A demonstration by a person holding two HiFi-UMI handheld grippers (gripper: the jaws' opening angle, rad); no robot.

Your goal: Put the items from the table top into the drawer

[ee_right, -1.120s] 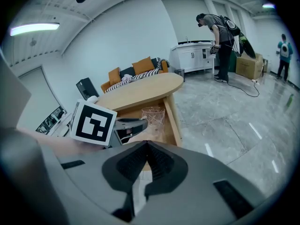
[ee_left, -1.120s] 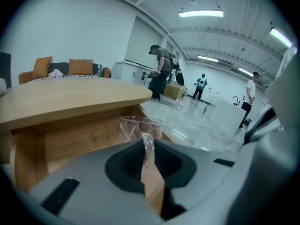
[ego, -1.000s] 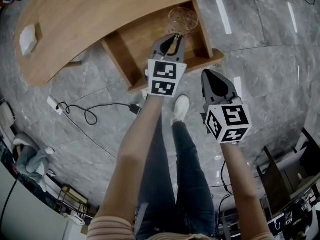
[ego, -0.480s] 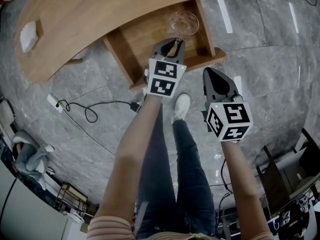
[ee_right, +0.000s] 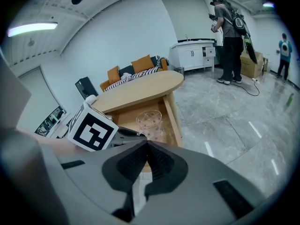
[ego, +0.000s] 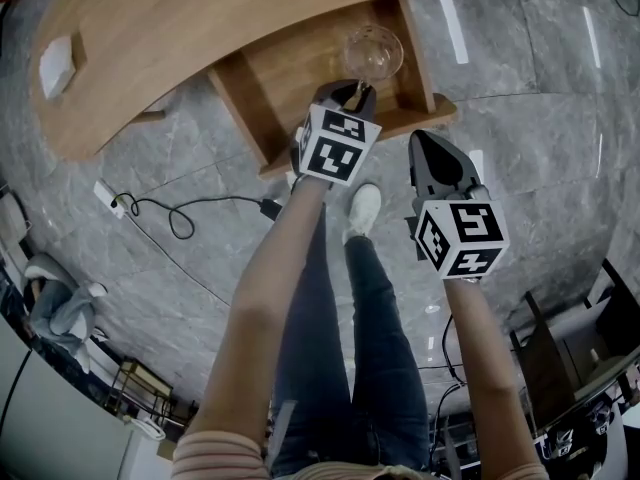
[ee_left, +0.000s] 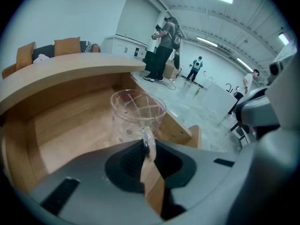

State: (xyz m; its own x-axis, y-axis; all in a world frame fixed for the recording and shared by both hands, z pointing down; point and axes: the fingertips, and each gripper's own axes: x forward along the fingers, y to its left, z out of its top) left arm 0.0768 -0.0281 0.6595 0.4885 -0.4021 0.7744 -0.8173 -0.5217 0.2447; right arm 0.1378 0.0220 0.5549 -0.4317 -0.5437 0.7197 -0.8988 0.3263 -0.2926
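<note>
Two claws show. The left claw (ego: 352, 92) pinches the near edge of a clear patterned glass (ego: 372, 52), held inside the open wooden drawer (ego: 280, 78) under the table (ego: 180, 28). The right claw (ego: 428, 150), jaws pressed together and empty, hangs beside the drawer over grey floor (ego: 520, 88).

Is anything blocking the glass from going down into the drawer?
Nothing visible. The left gripper holds the glass by its rim over the open drawer, whose wooden floor below it looks bare. The table top overhangs only the drawer's back part.
</note>
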